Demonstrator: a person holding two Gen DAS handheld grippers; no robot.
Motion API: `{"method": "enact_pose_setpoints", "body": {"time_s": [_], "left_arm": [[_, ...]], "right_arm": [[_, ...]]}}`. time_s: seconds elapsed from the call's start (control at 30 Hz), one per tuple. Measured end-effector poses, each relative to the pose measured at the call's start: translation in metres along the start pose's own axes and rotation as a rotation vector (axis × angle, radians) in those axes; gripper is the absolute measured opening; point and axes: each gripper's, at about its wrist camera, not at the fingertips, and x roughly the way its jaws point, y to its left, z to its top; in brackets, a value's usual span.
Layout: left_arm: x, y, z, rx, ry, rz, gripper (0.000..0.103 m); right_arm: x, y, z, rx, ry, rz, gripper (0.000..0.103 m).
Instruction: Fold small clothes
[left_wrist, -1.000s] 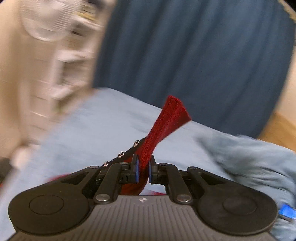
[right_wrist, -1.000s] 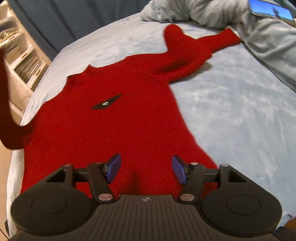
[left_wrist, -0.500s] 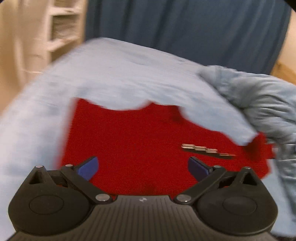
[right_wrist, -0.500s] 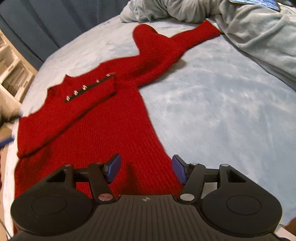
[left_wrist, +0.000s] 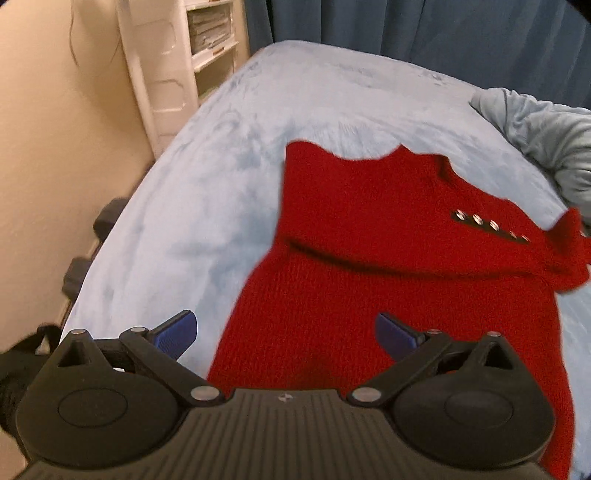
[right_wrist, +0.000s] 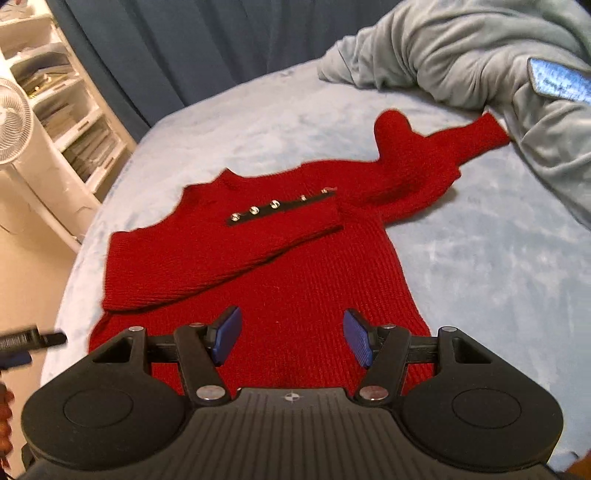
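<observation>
Left gripper (left_wrist: 284, 330) jaws wide apart, nothing between them, having let go w/in the last sec; it hangs over the red sweater (left_wrist: 388, 266). Sweater lies flat on the light blue bedspread (left_wrist: 221, 177), ahead of both grippers. One sleeve (right_wrist: 221, 243) is folded across the chest, button strip (right_wrist: 280, 205) up; other sleeve (right_wrist: 436, 155) stretches far right toward the grey blanket (right_wrist: 461, 48). Right gripper (right_wrist: 291, 339) half open, empty, above the hem.
</observation>
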Motion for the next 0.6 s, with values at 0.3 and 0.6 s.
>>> {"method": "enact_pose_setpoints", "body": {"time_s": [0.3,0.6], "left_arm": [[-0.087,0.019,-0.057,-0.015,-0.013,-0.028,0.103],[-0.143,0.025,-0.09,0.002,-0.069,-0.031,0.103]], "right_arm": [[-0.08,0.0,-0.014,-0.016,-0.093,-0.008,0.064],[-0.128,-0.004,-0.037,-0.002,-0.136,0.012,0.064]]}}
